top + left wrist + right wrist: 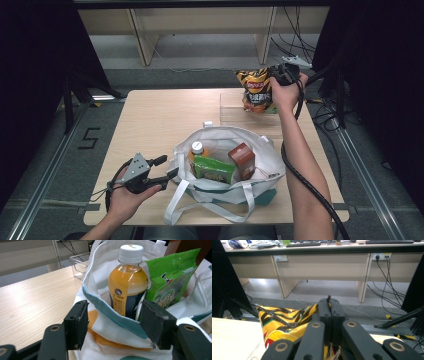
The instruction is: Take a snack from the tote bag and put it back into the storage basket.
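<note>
Far right above counter (150, 115): chip bag (255, 90), light, crinkly, crushable; pinched at top seam by closed right hand-held gripper (280, 75); left hand-held gripper (162, 172) open astride tote bag (225, 192) rim.

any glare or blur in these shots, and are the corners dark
High view: both upper corners fall to black, table evenly lit. Left gripper view: bottle sharp, soft sheen on the green packet, jaws slightly soft. Right gripper view: glare streaks on the chip bag, black at the left edge, desks behind sharp.
</note>
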A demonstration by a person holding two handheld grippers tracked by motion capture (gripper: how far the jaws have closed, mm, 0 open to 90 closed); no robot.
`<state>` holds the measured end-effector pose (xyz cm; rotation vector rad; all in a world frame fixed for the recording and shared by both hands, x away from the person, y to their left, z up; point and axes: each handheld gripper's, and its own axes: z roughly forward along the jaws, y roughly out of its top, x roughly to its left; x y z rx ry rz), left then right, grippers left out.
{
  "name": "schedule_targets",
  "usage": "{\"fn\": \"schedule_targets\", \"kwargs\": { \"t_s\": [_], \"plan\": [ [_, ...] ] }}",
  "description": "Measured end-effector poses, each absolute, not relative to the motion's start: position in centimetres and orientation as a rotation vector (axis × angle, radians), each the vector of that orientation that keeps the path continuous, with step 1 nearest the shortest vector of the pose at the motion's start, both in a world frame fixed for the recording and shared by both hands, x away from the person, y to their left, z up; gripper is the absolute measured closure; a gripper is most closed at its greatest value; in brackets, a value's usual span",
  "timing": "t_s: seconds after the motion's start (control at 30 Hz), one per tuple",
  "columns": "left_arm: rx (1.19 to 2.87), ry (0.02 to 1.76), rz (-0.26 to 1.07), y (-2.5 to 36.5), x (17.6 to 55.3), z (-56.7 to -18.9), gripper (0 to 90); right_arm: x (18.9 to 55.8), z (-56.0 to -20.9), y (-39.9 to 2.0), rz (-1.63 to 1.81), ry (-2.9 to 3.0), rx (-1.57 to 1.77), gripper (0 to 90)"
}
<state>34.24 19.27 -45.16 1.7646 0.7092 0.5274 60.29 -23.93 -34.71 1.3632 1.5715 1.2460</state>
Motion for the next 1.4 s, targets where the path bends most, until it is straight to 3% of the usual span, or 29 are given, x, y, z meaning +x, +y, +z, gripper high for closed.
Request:
{"fn": "schedule_targets", "kwargs": {
  "t_s": [0.93, 1.4],
  "plan": [
    [1.774, 0.713, 0.533, 19.3, 34.2, -45.1, 38.8, 61.2, -35.8, -24.7, 1.177, 1.585, 1.353, 87.6],
    [1.766, 0.709, 0.527, 19.3, 34.2, -45.2, 38.6, 61.4, -35.0, -23.1, 1.184, 1.639, 1.318, 90.0]
  ]
}}
